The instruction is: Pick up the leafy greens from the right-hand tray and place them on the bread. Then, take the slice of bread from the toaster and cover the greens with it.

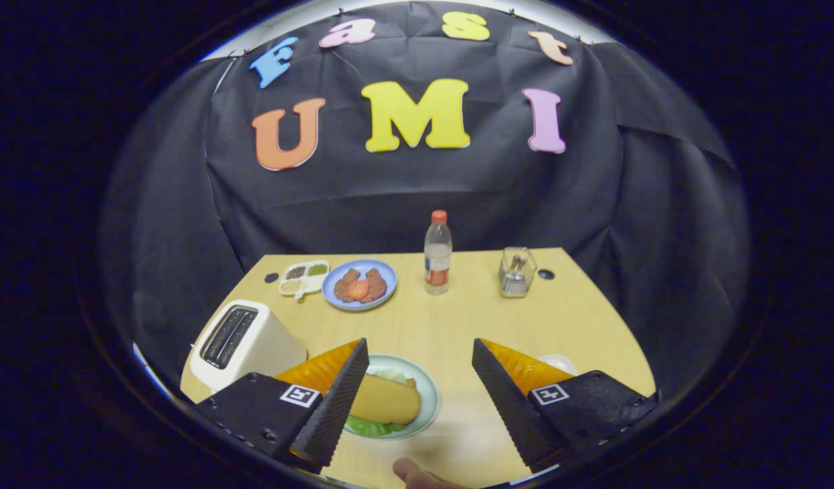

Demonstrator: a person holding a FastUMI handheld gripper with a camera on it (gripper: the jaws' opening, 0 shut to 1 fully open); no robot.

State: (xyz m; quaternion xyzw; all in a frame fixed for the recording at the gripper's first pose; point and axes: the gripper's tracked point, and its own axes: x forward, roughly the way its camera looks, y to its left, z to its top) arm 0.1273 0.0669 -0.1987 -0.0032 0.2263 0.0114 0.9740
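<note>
Between the spread, empty fingers [420, 360], on a pale green plate [427, 390], a bread slice [386, 401] covers the leafy greens [366, 426]; toaster [244, 339] stands just left, bottle [437, 255] beyond on the desk [458, 319].

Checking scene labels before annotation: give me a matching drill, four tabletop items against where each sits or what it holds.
Items:
1. toaster
2. blue plate
3. water bottle
4. green plate

Descriptions:
A. holds a bread slice over leafy greens, between the open fingers of the gripper
B. stands upright at the far middle of the table
C. white, slots empty, beside the left finger
D. holds brown patties and a tomato slice

Pairs: 1-C, 2-D, 3-B, 4-A
</note>
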